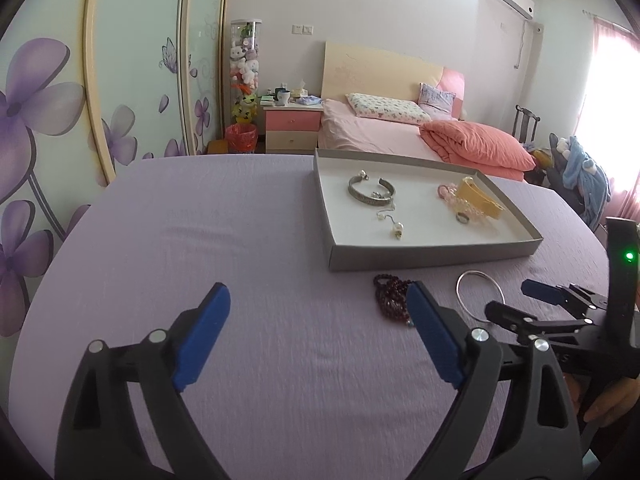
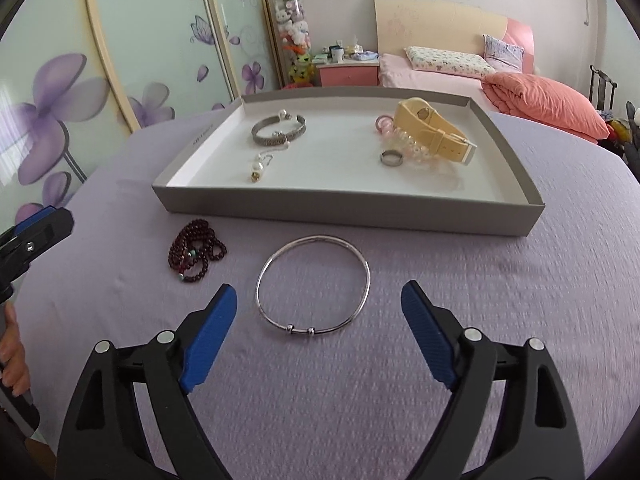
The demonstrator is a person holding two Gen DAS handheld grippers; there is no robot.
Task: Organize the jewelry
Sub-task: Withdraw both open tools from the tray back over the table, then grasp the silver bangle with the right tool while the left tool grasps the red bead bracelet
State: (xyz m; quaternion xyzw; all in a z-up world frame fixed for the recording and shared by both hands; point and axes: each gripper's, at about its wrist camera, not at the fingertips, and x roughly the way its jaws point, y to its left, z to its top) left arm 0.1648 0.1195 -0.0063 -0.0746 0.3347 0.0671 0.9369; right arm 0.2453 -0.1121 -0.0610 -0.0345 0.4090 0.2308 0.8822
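A grey tray (image 2: 348,216) with a white inside sits on the purple tablecloth (image 2: 320,380). In it lie a silver cuff bracelet (image 2: 279,132), a pearl earring (image 2: 258,168), a silver ring (image 2: 389,158), a clear-and-pink bead bracelet (image 2: 408,148) and a yellow watch strap (image 2: 434,128). In front of the tray lie a dark red bead bracelet (image 2: 196,250) and a thin silver bangle (image 2: 314,284). My right gripper (image 2: 320,312) is open, just short of the bangle. My left gripper (image 1: 320,312) is open and empty, left of the red beads (image 1: 390,298).
The tray also shows in the left wrist view (image 1: 432,256), with the bangle (image 1: 478,292) and the right gripper (image 1: 516,306) at the right. A bed (image 1: 400,132), a nightstand (image 1: 292,128) and wardrobe doors (image 1: 60,120) stand beyond the table.
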